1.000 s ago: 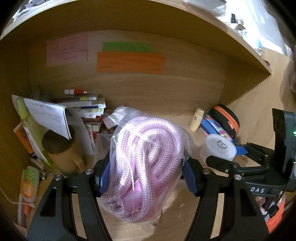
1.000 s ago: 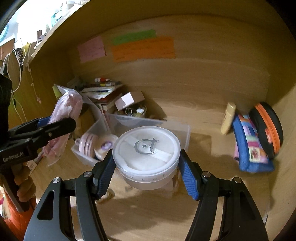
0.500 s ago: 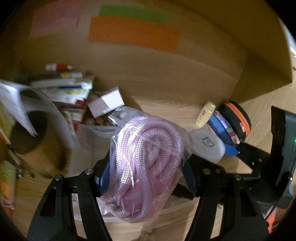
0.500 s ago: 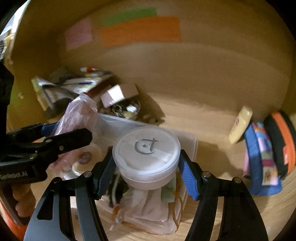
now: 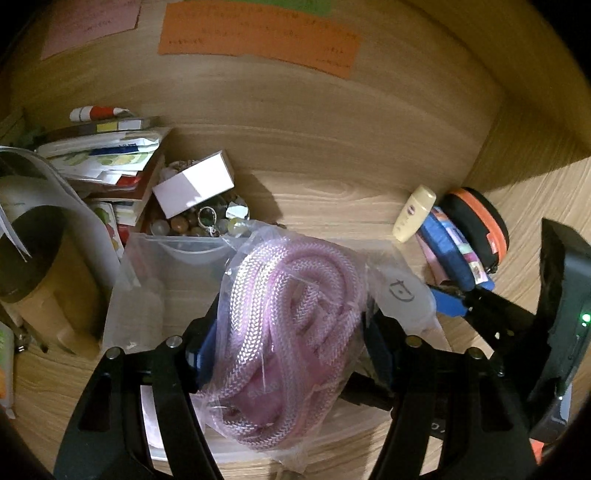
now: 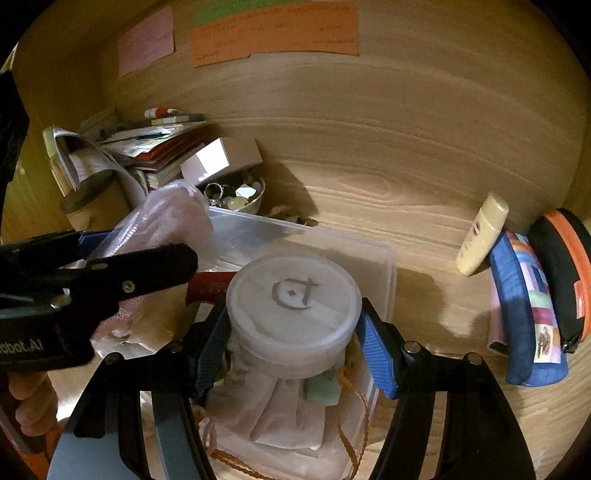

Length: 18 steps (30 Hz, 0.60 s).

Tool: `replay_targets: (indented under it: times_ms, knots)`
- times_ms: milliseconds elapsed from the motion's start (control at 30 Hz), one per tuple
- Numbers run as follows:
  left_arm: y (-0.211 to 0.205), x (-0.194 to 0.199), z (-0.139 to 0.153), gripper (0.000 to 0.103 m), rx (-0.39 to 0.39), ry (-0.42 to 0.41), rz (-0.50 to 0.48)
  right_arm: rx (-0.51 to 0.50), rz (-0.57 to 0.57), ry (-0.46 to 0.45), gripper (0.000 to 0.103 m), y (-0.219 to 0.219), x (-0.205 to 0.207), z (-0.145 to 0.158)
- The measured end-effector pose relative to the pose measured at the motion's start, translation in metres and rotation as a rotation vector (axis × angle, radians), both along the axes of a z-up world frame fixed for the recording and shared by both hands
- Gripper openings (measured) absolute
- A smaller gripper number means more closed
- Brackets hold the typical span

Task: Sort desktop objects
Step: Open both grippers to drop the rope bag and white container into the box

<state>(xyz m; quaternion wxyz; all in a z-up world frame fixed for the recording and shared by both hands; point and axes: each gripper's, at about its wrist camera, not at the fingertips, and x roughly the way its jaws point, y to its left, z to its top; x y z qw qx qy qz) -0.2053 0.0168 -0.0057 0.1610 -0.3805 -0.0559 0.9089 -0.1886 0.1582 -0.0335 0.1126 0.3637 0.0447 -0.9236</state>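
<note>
Pink rope bag | now over clear bin (lower)

Wall notes (orange, pink, green)

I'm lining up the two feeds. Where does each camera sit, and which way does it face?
Left wrist: on the left gripper, looking forward and down past its fingers, shut on the bagged pink rope, into the clear bin; right gripper at right.
Right wrist: on the right gripper, looking down past the white jar; a hand at lower left.
Shared: bin, orange note, tube.
</note>
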Motion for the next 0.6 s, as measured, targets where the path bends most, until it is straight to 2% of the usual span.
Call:
replay_targets:
  times_ms: [133,267,367,433,600]
  knots:
    - [0.001,0.0,-0.003,0.071,-0.02,-0.001,0.017,0.052,-0.002,0.026,0.063,-0.006,0.002,-0.002]
    - [-0.009,0.0,-0.001,0.073,0.007,-0.004,0.033,0.073,0.0,0.028,0.066,-0.008,0.001,-0.004]
    - [-0.015,0.0,0.001,0.073,0.025,-0.005,0.037,0.078,-0.001,0.036,0.072,-0.007,0.002,-0.003]
    - [-0.016,0.002,0.003,0.073,0.022,0.008,0.036,0.075,0.007,0.052,0.081,-0.008,0.005,-0.001]
    - [-0.02,0.008,0.011,0.075,0.018,0.046,0.055,0.091,0.033,0.089,0.085,-0.014,0.013,0.005]
